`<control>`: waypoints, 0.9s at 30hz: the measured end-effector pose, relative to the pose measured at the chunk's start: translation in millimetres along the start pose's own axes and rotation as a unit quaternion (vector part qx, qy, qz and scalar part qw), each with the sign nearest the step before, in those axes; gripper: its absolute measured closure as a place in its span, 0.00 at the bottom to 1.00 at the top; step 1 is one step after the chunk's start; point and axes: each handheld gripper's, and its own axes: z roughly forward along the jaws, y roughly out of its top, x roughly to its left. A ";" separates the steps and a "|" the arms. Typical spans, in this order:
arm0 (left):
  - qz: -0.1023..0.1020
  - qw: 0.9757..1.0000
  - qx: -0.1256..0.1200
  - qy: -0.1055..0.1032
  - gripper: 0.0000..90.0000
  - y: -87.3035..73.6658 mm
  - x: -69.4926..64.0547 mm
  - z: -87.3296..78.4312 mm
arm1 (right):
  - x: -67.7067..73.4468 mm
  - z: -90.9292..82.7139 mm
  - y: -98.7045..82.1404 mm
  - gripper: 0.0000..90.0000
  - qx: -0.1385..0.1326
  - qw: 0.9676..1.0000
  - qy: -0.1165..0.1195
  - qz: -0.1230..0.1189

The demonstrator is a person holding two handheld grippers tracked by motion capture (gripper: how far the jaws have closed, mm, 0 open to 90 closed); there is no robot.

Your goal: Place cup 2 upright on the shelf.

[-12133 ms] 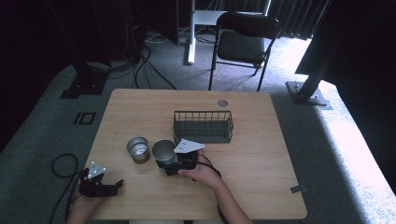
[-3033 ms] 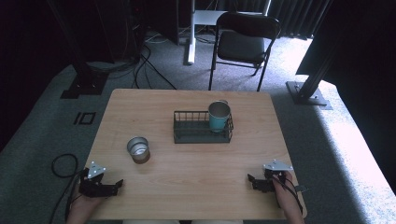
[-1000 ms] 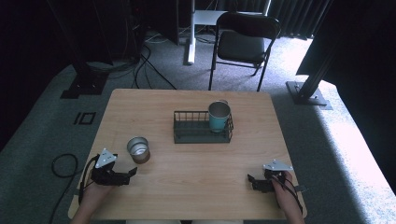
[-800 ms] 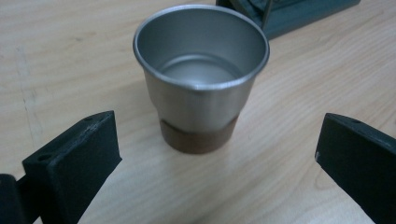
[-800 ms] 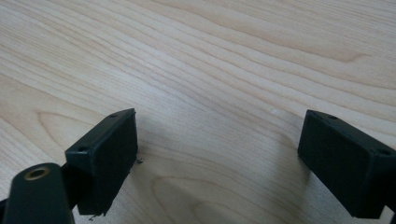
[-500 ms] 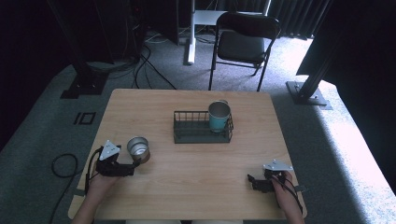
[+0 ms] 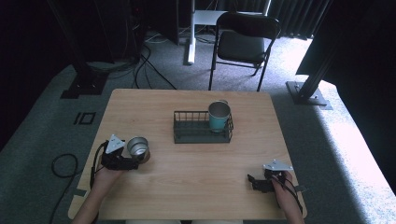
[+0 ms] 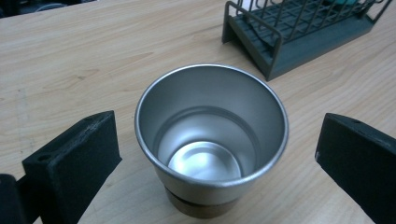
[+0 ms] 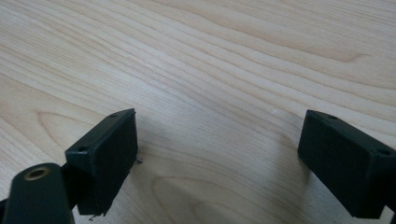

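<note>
My left tongs (image 8: pixel 212 154) stand wide apart around a smooth, tapered steel cup (image 8: pixel 211 140), not touching it; my right tongs (image 9: pixel 217 158) rest spread on the wood-grain desk (image 9: pixel 224 56).

Wire rack (image 8: pixel 303 32) cut off by the left gripper view's top edge; teal cup (image 8: pixel 348 2) barely a sliver there

A wooden table (image 7: pixel 187 100) stands on grey carpet (image 7: pixel 355 140); a black chair (image 7: pixel 245 39) at 12 o'clock; sunlight at 3.
</note>
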 end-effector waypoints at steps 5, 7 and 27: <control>-0.001 1.000 0.003 0.000 0.00 1.8 -0.2 6.5 | 0.0 0.0 0.0 0.13 0.000 1.000 0.000 0.000; -0.005 1.000 0.006 -0.004 0.00 1.4 -0.3 9.7 | 0.0 0.0 0.0 0.13 0.000 1.000 0.000 0.000; -0.007 1.000 0.015 0.019 0.10 0.1 -2.2 23.4 | -0.2 0.0 0.0 0.13 0.000 1.000 0.000 0.000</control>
